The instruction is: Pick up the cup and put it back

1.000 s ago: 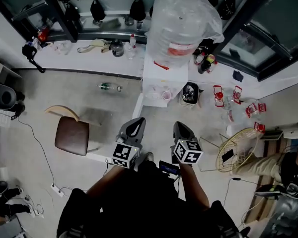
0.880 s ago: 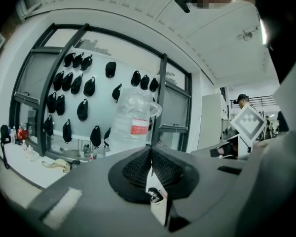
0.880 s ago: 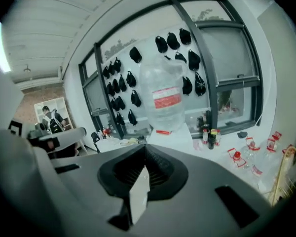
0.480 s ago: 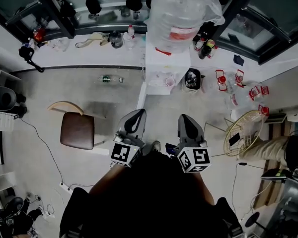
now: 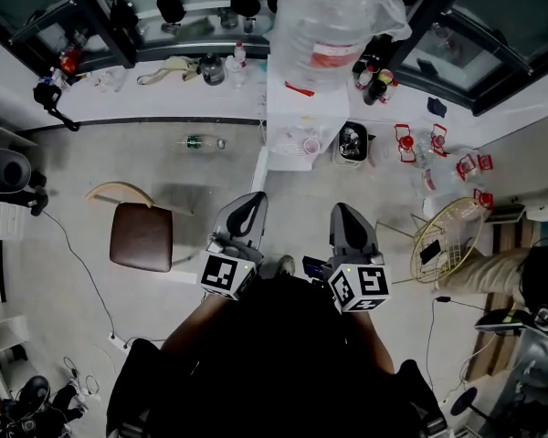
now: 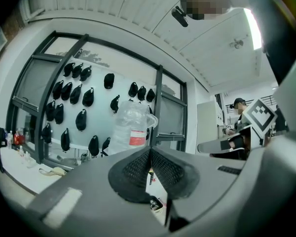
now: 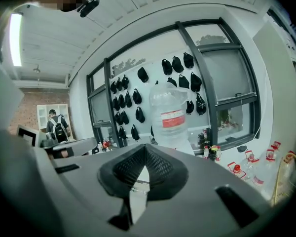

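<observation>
Left gripper [image 5: 252,201]: held up in front of the person, pointing level toward the window wall. In the left gripper view [image 6: 150,152] its two jaws are pressed together at the tips. Nothing is between them.
Right gripper [image 5: 342,211]: held up beside the left one, with a gap between the two. In the right gripper view [image 7: 144,150] its jaws are together too, and they hold nothing.
Cup [image 5: 310,146]: a small pink cup. It sits on the low shelf of the white water machine, far below and well apart from both grippers. It is too small to tell more.
Water machine [image 5: 290,108]: a white box standing against the window wall.
Big bottle [image 5: 333,21]: clear, with a red label, standing on top of the water machine.
Black pot [image 5: 351,144]: on the floor just beside the water machine, on its right.
Chair [image 5: 142,237]: brown seat, on the floor to the left of the left gripper.
Small bottle [image 5: 201,141]: lying on its side on the floor, near the wall.
Wire basket [image 5: 449,235]: on the floor at the right.
Black caps [image 7: 175,63]: hanging in rows on the window wall.
</observation>
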Tool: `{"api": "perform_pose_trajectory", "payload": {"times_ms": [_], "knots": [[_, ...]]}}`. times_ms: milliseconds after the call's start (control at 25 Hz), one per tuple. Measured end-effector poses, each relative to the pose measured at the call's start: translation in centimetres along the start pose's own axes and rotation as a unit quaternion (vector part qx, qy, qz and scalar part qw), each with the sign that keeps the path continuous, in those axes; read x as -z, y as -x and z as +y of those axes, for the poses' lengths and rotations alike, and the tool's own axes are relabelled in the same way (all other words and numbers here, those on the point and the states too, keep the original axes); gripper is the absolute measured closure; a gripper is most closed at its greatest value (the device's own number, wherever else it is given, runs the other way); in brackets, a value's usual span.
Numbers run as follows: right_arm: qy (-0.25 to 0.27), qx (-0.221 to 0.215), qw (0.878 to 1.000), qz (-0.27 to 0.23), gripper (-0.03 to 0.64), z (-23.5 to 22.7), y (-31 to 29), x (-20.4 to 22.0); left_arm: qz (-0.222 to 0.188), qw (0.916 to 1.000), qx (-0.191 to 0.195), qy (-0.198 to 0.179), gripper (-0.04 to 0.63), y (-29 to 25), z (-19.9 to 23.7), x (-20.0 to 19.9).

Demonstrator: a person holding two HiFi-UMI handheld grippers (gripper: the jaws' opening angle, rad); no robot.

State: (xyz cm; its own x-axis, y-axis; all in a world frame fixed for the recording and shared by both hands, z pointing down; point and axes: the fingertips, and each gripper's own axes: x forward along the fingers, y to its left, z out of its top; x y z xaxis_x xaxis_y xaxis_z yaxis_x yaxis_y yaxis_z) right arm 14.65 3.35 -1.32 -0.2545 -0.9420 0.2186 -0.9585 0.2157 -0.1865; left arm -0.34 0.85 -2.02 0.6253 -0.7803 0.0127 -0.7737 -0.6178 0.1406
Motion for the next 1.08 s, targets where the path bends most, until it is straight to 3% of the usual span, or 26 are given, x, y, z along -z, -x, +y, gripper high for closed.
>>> {"api": "perform_pose_trajectory", "payload": {"times_ms": [1080], "knots": [[0.004, 0.008, 1.0, 0.012, 0.621, 1.0, -1.0, 0.4, -0.003, 0.9999, 0.008, 0.008, 0.588, 0.1, 1.1, -0.2]]}}
